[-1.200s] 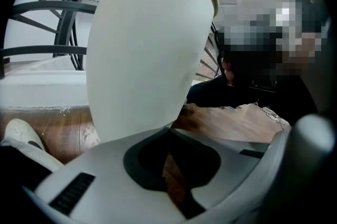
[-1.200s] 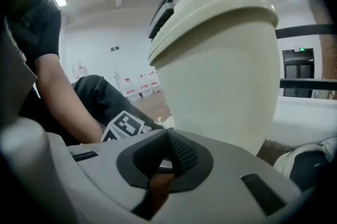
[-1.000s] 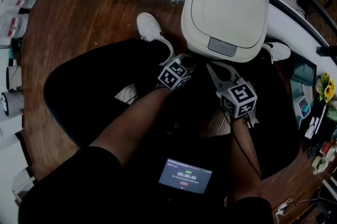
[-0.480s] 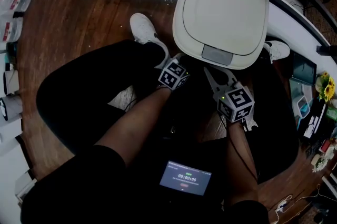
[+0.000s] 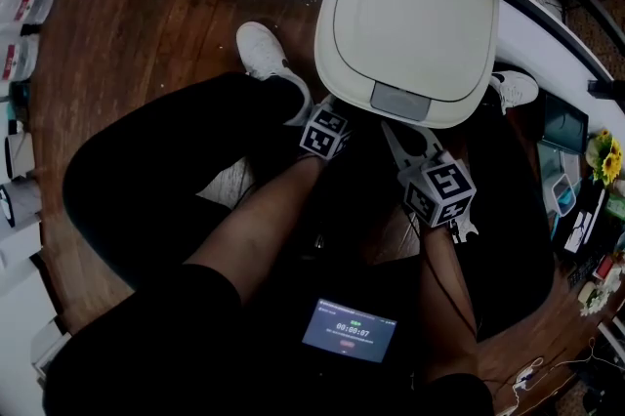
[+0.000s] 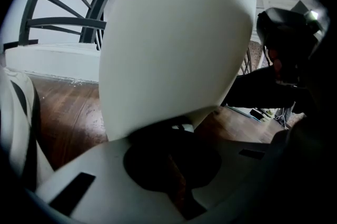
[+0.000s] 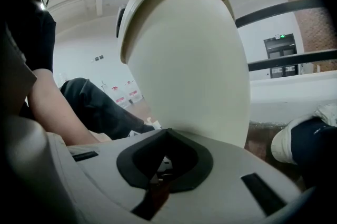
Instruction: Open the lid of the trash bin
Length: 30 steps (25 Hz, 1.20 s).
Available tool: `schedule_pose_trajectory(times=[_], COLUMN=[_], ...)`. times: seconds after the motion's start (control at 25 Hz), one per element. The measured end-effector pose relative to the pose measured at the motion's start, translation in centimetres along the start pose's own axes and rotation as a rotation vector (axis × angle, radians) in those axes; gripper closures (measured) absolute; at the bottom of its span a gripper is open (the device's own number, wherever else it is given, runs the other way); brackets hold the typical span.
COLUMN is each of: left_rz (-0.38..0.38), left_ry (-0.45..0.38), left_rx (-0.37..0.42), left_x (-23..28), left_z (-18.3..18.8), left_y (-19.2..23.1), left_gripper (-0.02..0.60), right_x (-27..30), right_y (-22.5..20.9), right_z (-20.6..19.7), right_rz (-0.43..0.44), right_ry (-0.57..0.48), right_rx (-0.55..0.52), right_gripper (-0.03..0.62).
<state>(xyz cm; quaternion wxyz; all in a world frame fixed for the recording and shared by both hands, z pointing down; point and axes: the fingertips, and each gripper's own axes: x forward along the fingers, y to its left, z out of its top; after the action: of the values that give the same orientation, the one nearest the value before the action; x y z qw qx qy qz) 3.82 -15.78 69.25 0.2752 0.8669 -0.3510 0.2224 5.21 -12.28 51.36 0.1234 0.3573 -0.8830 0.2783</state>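
The trash bin (image 7: 195, 75) is seen with its lid (image 5: 410, 4) down. The left gripper (image 5: 330, 109) and right gripper (image 5: 402, 136) are held clenched, empty, just beside its front.

Left gripper (image 6: 179, 128): jaws drawn together, only a thin slit between them, nothing clamped; near the centre of the head view, pointing up and slightly right.
Left marker cube (image 5: 323, 133): tilted, just left of centre.
Left forearm (image 5: 259, 228): bare, slanting from the lower left up to the centre.
Right gripper (image 7: 164, 132): jaws meeting at the tips, nothing between them; right of centre in the head view, pointing up and slightly left.
Right marker cube (image 5: 439, 191): lower right of the left one.
Right forearm (image 5: 444, 297): bare, nearly vertical, rising from the bottom edge.
Spacing: grippers side by side, near, not touching.
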Motion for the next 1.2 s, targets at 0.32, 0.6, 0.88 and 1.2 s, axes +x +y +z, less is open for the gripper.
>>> schedule_pose_trajectory(times=[0.32,0.6,0.88,1.2], left_rz=[0.022,0.052,0.077,0.119], left_ry=[0.014,0.051,0.105,0.161], left_rx=[-0.049,-0.056,-0.098,-0.097], left_x=[0.7,1.1,1.5,1.6], left_z=[-0.6,-1.1,-1.8,-1.6], left_y=[0.6,0.7,0.8,0.9], left_gripper=[0.545,0.545,0.545,0.546], right_x=[-0.3,-0.2,-0.4,-0.7], right_y=[-0.2,-0.5,-0.7,-1.0], right_z=[0.3,-0.1,0.1,0.1], right_rz=[-0.008,-0.017,-0.024,-0.025], right_ry=[-0.019,-0.009,-0.013,-0.014], right_rx=[0.015,0.022,0.027,0.038], right_gripper=[0.571,0.571,0.571,0.571])
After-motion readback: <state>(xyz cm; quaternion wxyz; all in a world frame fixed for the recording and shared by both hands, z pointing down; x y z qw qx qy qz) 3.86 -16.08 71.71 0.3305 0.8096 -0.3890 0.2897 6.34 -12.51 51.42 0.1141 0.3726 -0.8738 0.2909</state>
